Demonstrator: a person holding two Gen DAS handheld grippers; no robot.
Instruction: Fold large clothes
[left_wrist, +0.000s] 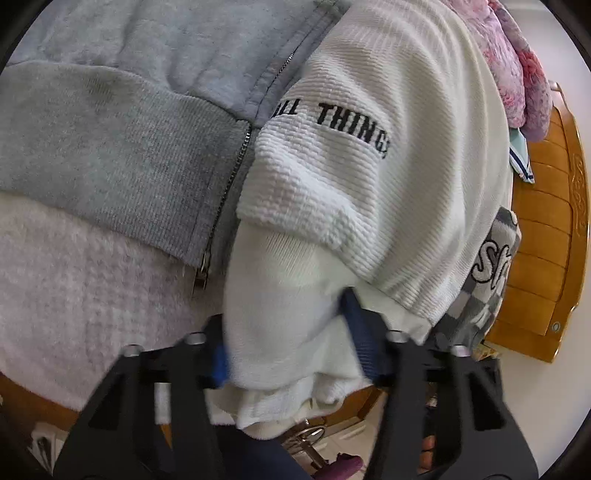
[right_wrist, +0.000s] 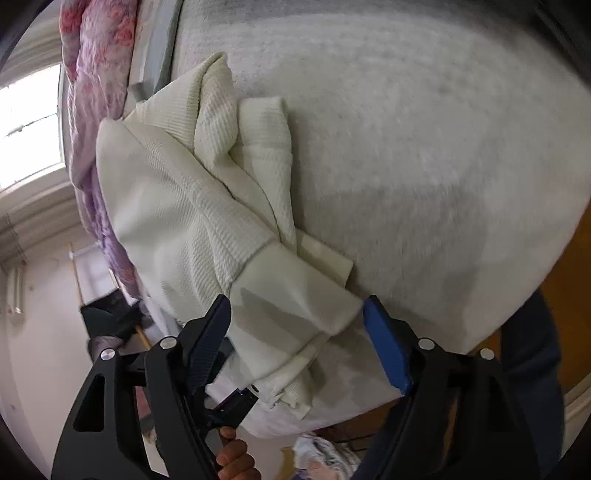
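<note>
A white waffle-knit sweatshirt (left_wrist: 388, 122) with black lettering lies on a pale fleece blanket (left_wrist: 74, 280). Its smooth white hem and cuff part (left_wrist: 288, 317) sits between the blue pads of my left gripper (left_wrist: 291, 339), whose jaws stand wide apart around the cloth. In the right wrist view the same cream-white sweatshirt (right_wrist: 177, 206) is bunched, with its sleeve cuff (right_wrist: 295, 295) lying between the pads of my right gripper (right_wrist: 295, 321), also wide apart. The left gripper's body shows under the cloth in the right wrist view (right_wrist: 236, 402).
A grey zip hoodie (left_wrist: 122, 147) lies left of the sweatshirt. A pink floral quilt (left_wrist: 517, 66) and a checkered garment (left_wrist: 487, 266) lie at the right. A wooden bed frame (left_wrist: 546, 236) borders the blanket (right_wrist: 424, 147). A window (right_wrist: 29, 125) is at the left.
</note>
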